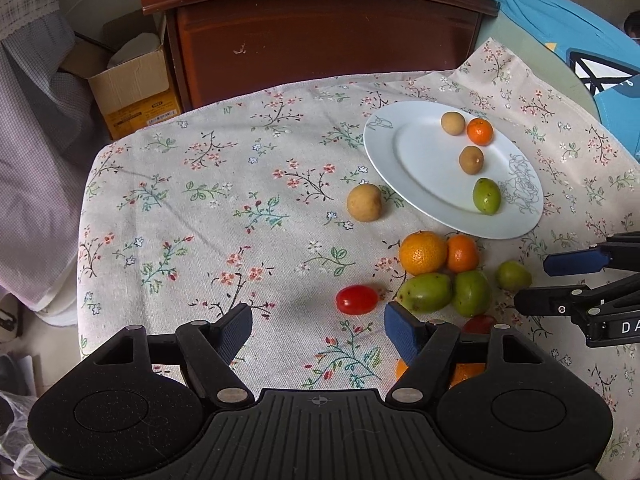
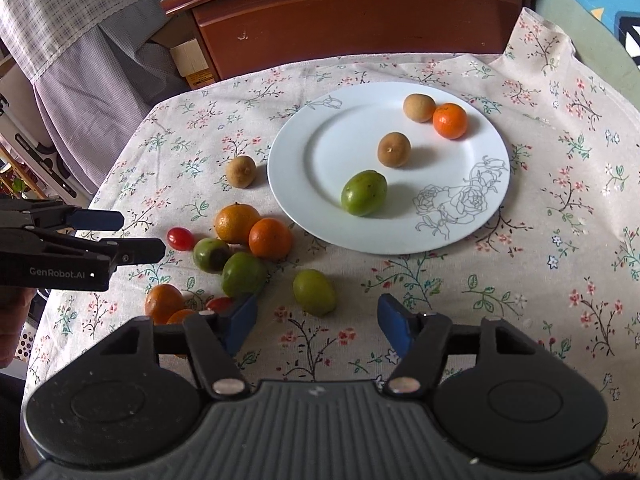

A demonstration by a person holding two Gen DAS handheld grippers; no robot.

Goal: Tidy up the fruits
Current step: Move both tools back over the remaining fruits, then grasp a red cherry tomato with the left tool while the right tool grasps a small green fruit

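The left gripper (image 1: 318,326) is hovering with jaws released and empty, a red cherry tomato (image 1: 356,299) lying on the worktop just beyond them. Loose oranges and green fruits (image 2: 244,274) are clustering beside the white plate (image 2: 316,184). The right gripper (image 2: 318,322) is holding released jaws near a lone green fruit (image 2: 314,292).
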